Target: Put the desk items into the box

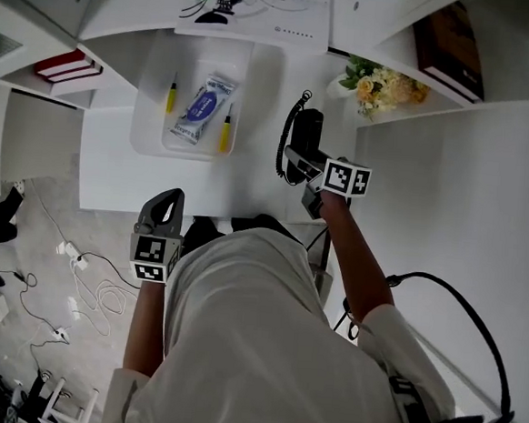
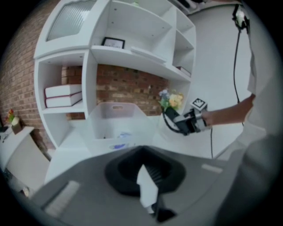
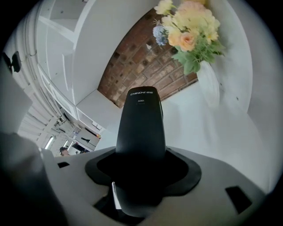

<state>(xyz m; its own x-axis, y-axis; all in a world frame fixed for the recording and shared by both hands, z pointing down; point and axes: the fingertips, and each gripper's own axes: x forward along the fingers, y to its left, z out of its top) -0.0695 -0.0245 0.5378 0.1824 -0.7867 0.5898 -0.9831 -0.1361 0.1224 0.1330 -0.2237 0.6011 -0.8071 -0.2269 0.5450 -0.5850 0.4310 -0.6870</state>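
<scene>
- Head view: the right gripper [image 1: 300,161] is clenched on a black corded device [image 1: 308,127], long axis 12 to 6. The box [image 1: 260,96] lies near at its 9 o'clock, holding two pens [image 1: 172,94] and a packet [image 1: 199,110]. The cord [image 1: 284,139] loops on the box side and may snag the rim.
- Left gripper view: the left gripper [image 2: 148,194] is closed and empty, farther from the device. The box is at 11 o'clock.
- Right gripper view: the device fills the jaws. Flowers [image 3: 190,31] are at 1 o'clock, off the path. The box is out of view.

The black handset [image 3: 140,128] carries white print reading "CHINO-E"; a smaller line beneath is unclear.
</scene>
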